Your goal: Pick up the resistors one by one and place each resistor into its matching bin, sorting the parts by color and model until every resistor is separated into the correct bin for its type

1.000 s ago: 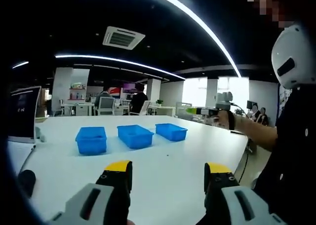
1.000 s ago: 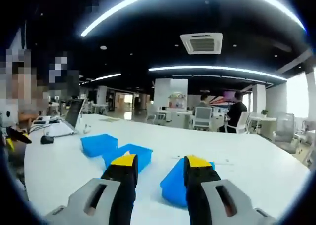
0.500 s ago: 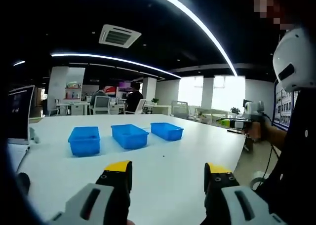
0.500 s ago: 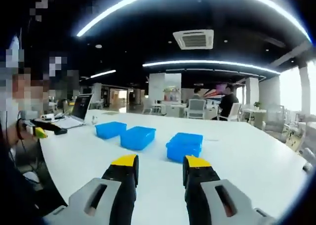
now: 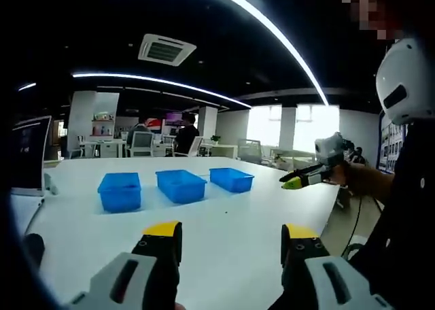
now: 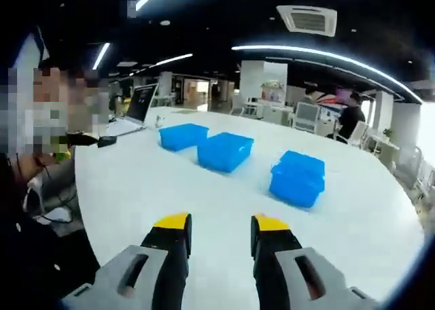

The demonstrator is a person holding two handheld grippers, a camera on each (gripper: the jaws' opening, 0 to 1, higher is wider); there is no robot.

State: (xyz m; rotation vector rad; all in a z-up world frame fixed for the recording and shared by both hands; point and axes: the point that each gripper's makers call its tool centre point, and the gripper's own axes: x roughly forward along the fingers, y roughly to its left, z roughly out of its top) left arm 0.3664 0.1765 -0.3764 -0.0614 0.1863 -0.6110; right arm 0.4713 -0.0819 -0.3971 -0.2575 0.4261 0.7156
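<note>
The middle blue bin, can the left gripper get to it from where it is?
Probably yes. The left gripper is open and holds nothing, and only bare white table lies between its jaws and the middle blue bin. It sits well back from the bin, so it would have to move forward.

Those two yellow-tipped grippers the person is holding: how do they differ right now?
The left gripper has its jaws spread wider than the right gripper. The left is held low over the white table; the right is out past the table's edge. Both are empty, with yellow tips, and face the blue bins.
</note>
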